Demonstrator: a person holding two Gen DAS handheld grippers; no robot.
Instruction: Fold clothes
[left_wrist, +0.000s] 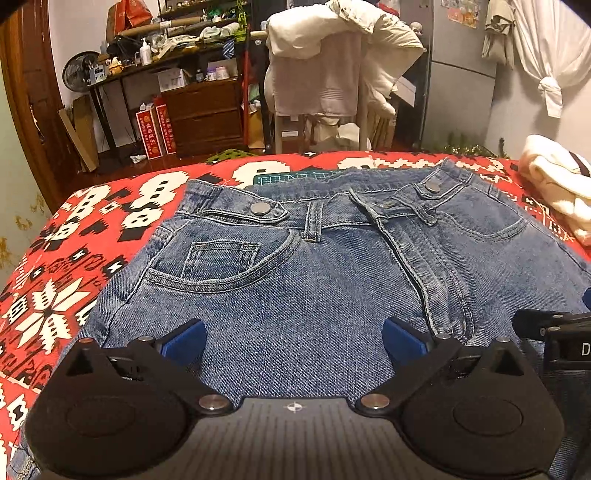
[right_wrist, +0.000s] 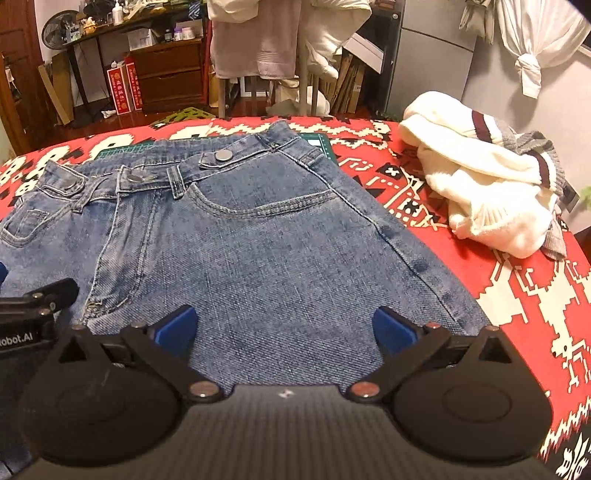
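Left gripper (left_wrist: 293, 341): spread wide, empty, low over jeans (left_wrist: 314, 266) lying flat just ahead on red blanket (left_wrist: 74, 258). Right gripper (right_wrist: 284, 328): likewise spread, empty, over the jeans' right half. Farther right, apart: white sweater (right_wrist: 487, 184).

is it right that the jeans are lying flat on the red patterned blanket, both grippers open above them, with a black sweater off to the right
Not quite: the sweater is cream white with dark red and grey trim, not black, as the right wrist view shows. The rest holds: the jeans lie flat on the red patterned blanket, with the left gripper and right gripper both open above them.
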